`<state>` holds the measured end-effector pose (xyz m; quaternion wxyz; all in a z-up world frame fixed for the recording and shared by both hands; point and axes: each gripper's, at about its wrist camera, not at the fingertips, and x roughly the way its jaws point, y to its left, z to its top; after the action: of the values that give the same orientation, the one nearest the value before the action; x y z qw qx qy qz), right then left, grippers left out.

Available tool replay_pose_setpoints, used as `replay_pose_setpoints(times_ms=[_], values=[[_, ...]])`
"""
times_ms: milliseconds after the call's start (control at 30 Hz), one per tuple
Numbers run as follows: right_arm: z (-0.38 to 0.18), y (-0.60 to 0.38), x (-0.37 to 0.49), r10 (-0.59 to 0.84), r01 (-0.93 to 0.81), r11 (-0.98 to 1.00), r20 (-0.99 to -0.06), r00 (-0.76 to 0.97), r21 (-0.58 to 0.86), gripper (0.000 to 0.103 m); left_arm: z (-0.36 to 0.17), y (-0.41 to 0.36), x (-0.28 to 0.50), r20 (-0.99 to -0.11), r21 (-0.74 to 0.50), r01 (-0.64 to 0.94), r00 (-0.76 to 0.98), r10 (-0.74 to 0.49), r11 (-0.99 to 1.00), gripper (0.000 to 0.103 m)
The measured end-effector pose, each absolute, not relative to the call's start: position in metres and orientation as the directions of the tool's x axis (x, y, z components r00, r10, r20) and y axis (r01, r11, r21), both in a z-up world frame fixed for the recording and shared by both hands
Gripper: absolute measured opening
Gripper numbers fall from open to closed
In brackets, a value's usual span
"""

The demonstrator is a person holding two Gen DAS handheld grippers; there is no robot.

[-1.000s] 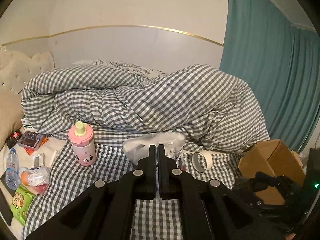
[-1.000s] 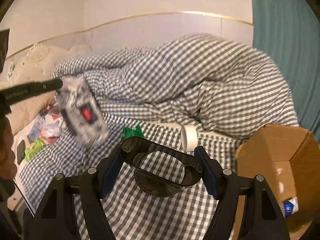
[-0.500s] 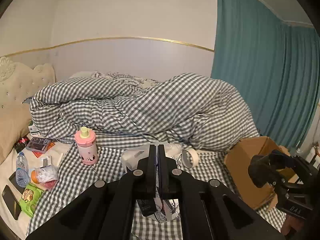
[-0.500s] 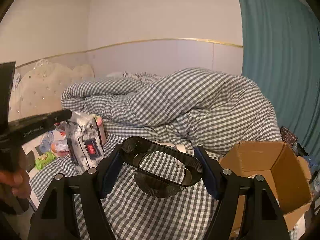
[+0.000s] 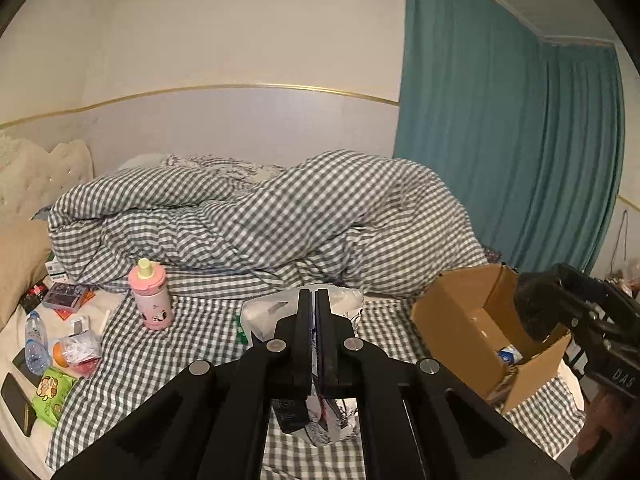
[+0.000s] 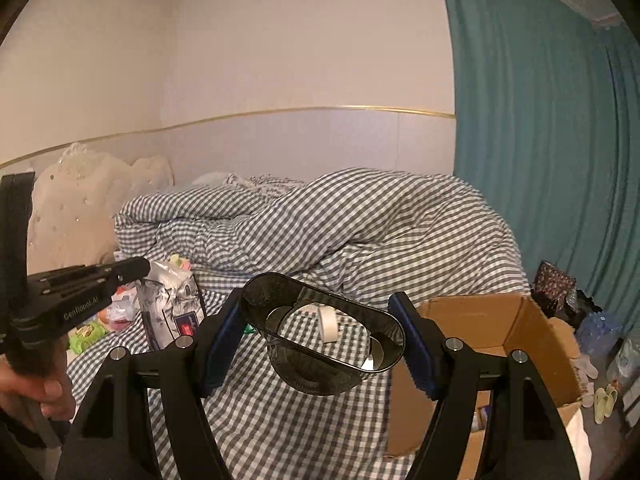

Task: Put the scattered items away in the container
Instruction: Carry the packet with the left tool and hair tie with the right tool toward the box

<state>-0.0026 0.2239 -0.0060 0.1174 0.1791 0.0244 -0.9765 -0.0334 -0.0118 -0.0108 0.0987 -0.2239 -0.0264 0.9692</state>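
Right wrist view: dark see-through cup, probably light, stiff, slippery; held across rim, squashed oval, between right gripper pads, above bed beside cardboard box. Left wrist view: left gripper clamped shut on crinkly printed packet, soft, hanging below.

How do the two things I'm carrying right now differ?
The left gripper has its fingers shut flat on a thin, soft printed pouch; the right gripper spans a wide, rigid dark see-through cup. The pouch hangs limp below; the cup sits tilted, mouth toward the camera. Both are off the bed, beside the cardboard box.
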Motion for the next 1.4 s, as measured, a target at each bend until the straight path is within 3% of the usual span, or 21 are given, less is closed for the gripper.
replay_pose_setpoints(times_ms=[567, 1400], values=[[0.014, 0.282, 0.026, -0.113, 0.119, -0.993, -0.316, -0.942, 0.000, 0.071, 0.004, 0.065, -0.023, -0.403, -0.085, -0.302, -0.861, 0.310, -0.949, 0.001], [0.018, 0.382, 0.030, 0.032, -0.042, -0.999, -0.330, -0.944, 0.022, 0.071, 0.019, 0.178, -0.047, -0.411, -0.078, -0.449, -0.799, 0.439, -0.890, 0.001]])
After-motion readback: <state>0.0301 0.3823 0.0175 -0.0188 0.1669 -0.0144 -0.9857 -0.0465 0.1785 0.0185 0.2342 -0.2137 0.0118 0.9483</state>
